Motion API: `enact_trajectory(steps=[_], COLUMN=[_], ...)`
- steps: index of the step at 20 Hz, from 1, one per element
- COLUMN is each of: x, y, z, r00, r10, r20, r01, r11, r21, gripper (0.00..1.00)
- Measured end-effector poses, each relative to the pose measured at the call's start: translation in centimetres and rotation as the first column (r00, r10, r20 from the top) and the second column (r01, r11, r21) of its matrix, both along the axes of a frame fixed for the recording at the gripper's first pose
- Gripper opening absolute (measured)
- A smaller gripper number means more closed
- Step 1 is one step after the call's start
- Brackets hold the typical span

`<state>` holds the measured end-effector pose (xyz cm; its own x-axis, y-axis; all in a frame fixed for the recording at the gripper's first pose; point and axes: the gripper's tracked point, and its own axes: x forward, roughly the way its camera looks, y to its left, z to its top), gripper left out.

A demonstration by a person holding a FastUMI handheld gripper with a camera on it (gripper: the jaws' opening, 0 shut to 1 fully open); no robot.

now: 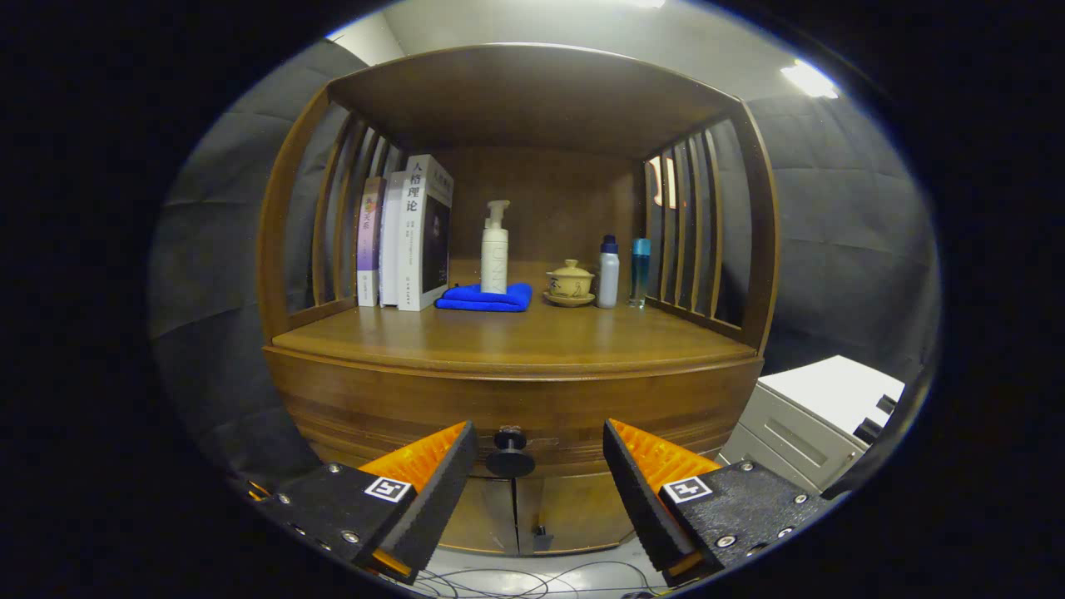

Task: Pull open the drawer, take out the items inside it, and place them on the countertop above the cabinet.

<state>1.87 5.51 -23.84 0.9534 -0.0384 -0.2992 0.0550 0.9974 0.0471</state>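
Lining up on the knob (510, 453) low in the frame, the tool (539, 466) sits with fingers apart either side of it, drawer (516, 408) shut under the desk (516, 341), so next comes closing and pulling straight back.

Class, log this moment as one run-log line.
phase: reaching | gripper: fingers open, either side of drawer knob, not touching | drawer: closed | countertop: front bare

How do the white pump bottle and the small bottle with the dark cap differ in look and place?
The pump bottle is taller, has a pump head and stands by the blue cloth; the capped bottle is shorter and stands on bare wood beside the lidded teacup. Both stand upright, far beyond the open gripper.
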Motion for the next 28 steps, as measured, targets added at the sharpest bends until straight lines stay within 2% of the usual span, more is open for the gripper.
enact_trajectory(steps=[6, 11, 15, 18, 24, 28], x=[1.5, 2.3, 4.2, 4.6, 4.3, 3.9], y=[1.2, 2.2, 2.5, 2.8, 2.7, 2.7], z=[-4.4, -5.4, -6.3, -6.6, -6.8, -6.7], r00=[0.998, 0.994, 0.993, 0.992, 0.997, 0.995], r10=[0.042, 0.09, 0.085, 0.108, 0.076, 0.099], r20=[-0.052, -0.069, -0.081, -0.067, -0.019, -0.03], r01=[-0.039, -0.09, -0.087, -0.109, -0.076, -0.098], r11=[0.997, 0.996, 0.996, 0.994, 0.997, 0.995], r21=[0.061, -0.002, -0.025, -0.018, 0.028, 0.037], gripper=[0.92, 0.89, 0.74, 0.49, 0.39, 0.3])
